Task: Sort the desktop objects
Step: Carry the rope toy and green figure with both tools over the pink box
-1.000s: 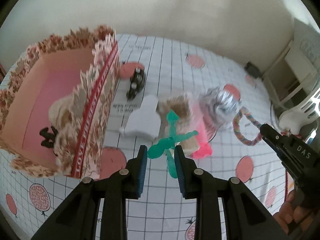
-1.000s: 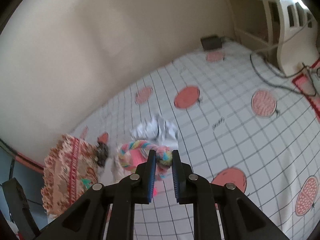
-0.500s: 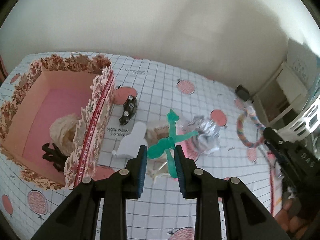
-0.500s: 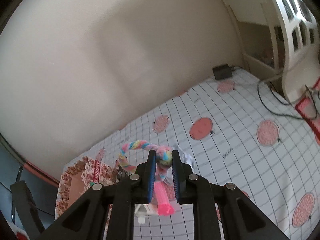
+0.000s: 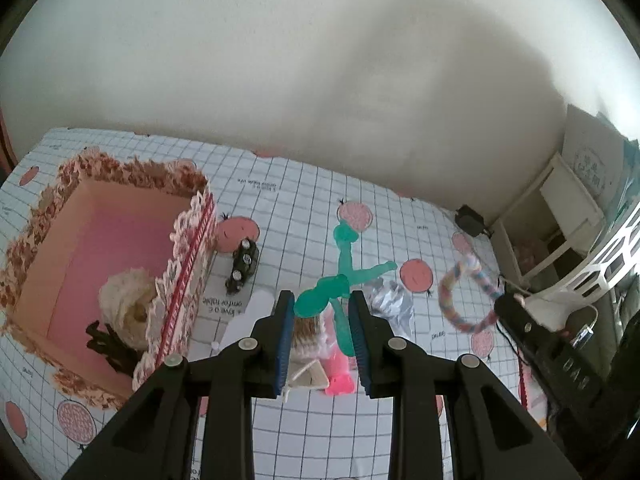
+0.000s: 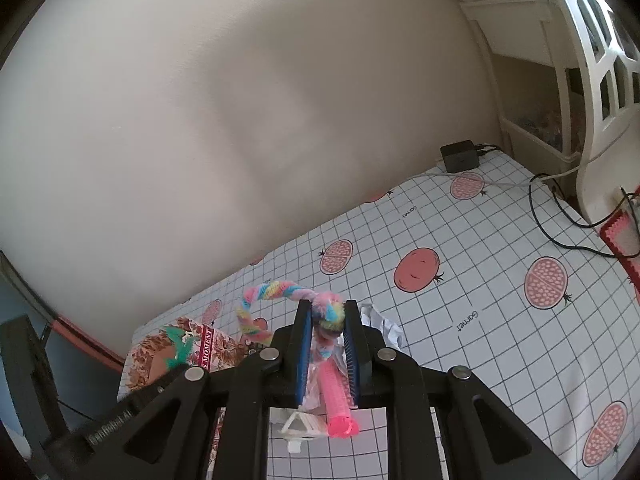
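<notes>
Both hands have come up off the table in the last second. The left gripper (image 5: 320, 324) is clamped on the green stretchy figure (image 5: 340, 276), and the right gripper (image 6: 328, 344) on the rainbow rope ring (image 6: 276, 300). So both pickups look done, next is the drop. The patterned box (image 5: 188, 240) sits at about 9 o'clock from the left claw; I think the crumpled foil (image 5: 390, 304) is still loose.

Both grippers' fingers (image 5: 285, 320) clamped (raised)
</notes>
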`<state>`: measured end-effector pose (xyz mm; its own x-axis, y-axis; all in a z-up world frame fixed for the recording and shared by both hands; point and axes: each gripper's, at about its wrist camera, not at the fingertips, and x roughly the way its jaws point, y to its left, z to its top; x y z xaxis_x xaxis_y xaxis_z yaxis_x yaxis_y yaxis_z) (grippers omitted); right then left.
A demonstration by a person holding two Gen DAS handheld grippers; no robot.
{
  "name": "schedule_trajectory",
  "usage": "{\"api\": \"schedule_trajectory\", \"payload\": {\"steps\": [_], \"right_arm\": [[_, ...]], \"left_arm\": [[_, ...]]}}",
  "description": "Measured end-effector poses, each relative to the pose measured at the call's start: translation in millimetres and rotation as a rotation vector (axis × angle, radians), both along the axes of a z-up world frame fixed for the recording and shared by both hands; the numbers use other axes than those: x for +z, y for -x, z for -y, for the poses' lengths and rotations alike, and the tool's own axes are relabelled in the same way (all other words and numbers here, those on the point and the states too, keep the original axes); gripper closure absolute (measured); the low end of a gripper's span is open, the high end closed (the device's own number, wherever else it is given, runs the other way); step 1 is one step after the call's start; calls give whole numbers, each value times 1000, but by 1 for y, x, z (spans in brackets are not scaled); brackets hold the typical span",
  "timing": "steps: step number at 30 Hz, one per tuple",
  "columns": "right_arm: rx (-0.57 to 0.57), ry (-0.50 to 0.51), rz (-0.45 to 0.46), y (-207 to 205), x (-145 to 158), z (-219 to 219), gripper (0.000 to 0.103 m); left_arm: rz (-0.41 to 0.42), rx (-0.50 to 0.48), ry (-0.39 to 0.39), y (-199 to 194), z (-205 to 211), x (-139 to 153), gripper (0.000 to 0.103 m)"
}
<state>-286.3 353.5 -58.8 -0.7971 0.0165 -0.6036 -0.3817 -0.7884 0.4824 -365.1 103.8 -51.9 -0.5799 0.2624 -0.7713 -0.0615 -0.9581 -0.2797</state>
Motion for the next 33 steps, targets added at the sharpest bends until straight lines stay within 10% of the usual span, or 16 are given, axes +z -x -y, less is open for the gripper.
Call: {"api": "schedule_trajectory", "payload": {"steps": [33], "right_arm": [[280,-128,-1,50,-14,164,86]], "left_arm": [[-31,373,-90,-19,183,-13,74]]}}
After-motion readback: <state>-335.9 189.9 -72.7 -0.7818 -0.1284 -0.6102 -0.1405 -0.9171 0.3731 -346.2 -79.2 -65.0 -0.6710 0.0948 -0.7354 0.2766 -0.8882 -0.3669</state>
